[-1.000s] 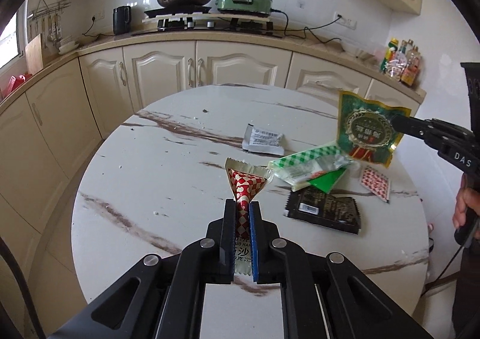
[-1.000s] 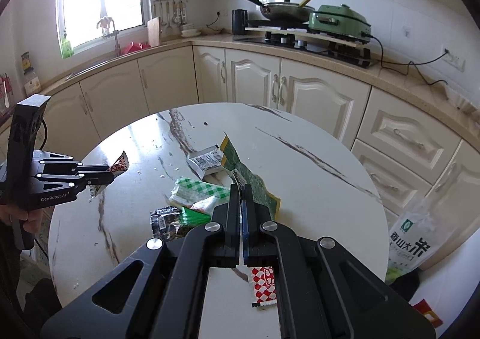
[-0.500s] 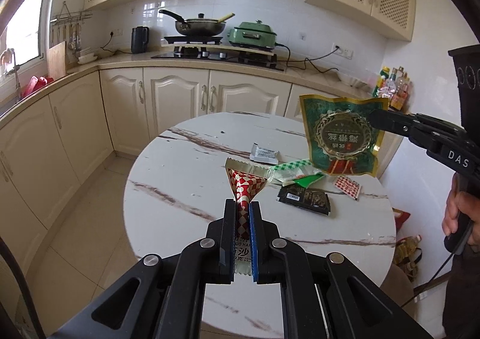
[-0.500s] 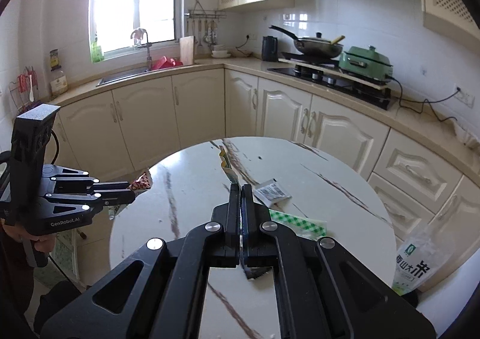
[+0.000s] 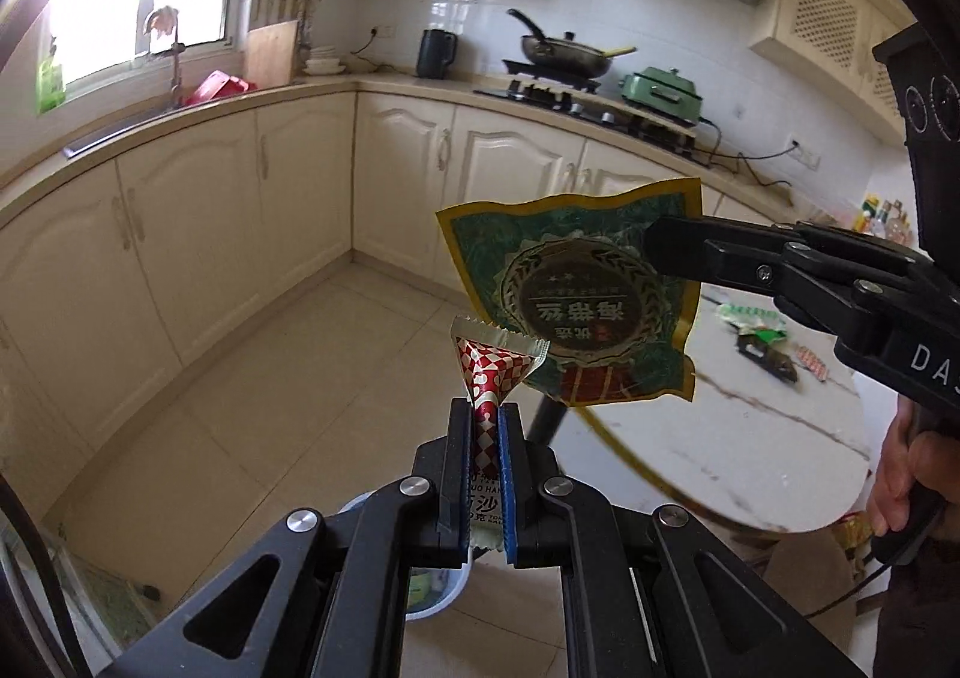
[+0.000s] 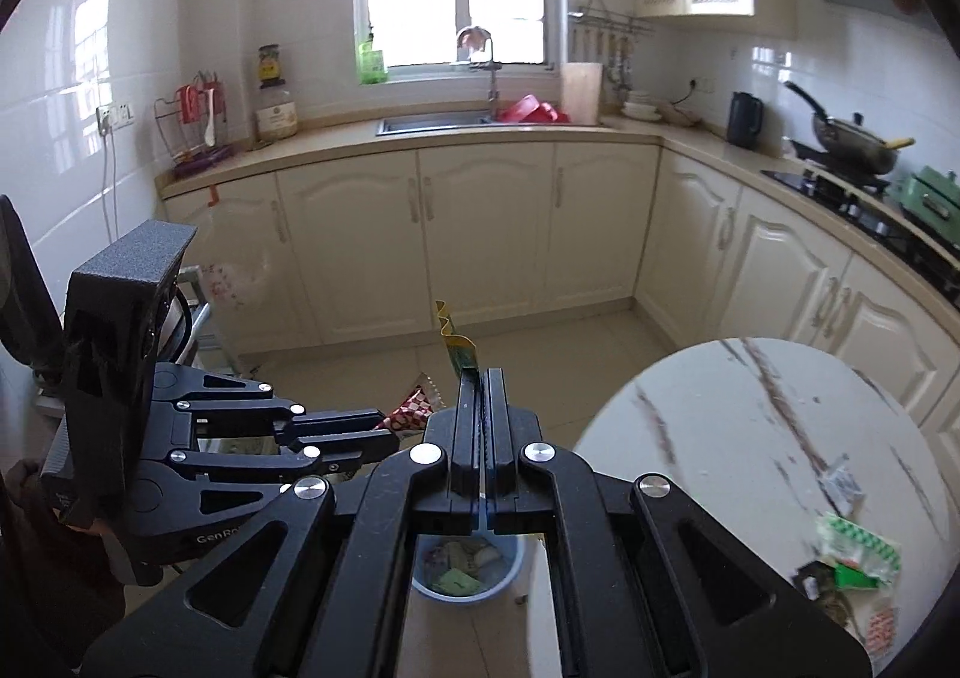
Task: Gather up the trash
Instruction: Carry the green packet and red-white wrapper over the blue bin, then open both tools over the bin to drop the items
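1. Holding a red-and-white checked wrapper (image 5: pixel 495 378) by its narrow crimped tail, the left gripper (image 5: pixel 485 408) has its jaws clamped on the foil, and the flared upper end stands free above the fingertips.
2. The right gripper (image 6: pixel 480 378) is clenched on one edge of a green-and-gold pouch (image 5: pixel 582 306); in the left wrist view the pouch hangs broadside from the black fingers, while in the right wrist view only its thin wavy edge shows above the closed jaws.
3. Both pieces are off the marble table (image 6: pixel 750 438) and over the tiled floor, with a blue bin (image 6: pixel 468 573) holding scraps below the right gripper's fingers.
4. Judged from their look, both are empty film packets: very light, limp, and crinkly. The pouch sags and curls at its corners, so it will flap rather than hold a shape.
5. Such slick film is likely to slip from a shallow pinch; a grip on a sealed seam or a bunched tail, as here, seems safest.
6. When let go they will probably flutter and drift, so releasing low and directly above the bin looks wise.
7. More wrappers (image 6: pixel 852 558) lie flat on the table, near its edge, and will need an edge to be lifted before a pinch can catch.
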The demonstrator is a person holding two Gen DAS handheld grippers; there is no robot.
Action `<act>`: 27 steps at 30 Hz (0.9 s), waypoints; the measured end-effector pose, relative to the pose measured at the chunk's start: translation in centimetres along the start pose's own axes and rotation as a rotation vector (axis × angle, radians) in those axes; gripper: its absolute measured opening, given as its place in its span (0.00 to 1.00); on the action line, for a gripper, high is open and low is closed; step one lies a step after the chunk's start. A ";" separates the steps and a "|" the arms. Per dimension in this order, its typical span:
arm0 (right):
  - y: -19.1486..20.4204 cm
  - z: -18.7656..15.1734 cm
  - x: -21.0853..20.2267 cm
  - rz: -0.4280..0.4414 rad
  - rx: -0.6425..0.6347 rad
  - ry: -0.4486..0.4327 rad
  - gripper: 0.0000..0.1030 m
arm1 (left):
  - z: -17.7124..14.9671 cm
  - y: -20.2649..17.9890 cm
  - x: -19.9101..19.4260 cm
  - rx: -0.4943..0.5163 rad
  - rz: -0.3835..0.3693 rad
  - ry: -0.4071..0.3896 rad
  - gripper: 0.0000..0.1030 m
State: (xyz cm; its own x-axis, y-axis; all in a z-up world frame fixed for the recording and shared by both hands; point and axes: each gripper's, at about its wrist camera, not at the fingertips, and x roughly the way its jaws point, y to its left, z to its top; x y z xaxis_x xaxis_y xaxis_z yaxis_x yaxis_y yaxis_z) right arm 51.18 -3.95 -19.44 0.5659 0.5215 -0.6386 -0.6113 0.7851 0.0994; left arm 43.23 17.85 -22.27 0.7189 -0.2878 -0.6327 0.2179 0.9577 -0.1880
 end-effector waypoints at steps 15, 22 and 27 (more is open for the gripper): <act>-0.9 -9.8 24.6 0.072 0.172 0.375 0.02 | -9.6 11.5 11.9 -0.201 0.017 0.332 0.04; -3.4 -13.2 30.1 0.074 0.242 0.461 0.07 | -11.5 14.0 15.0 -0.233 0.030 0.419 0.08; -4.2 -14.1 31.3 0.064 0.274 0.476 0.22 | -10.7 14.5 15.0 -0.262 0.054 0.427 0.36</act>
State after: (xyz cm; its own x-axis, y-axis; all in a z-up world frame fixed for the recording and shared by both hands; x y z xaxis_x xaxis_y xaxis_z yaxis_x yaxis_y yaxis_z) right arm 63.73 4.37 -50.60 0.1808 0.4118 -0.8932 -0.4341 0.8483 0.3032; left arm 50.13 27.48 -42.55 0.3786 -0.2634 -0.8873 -0.0249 0.9554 -0.2943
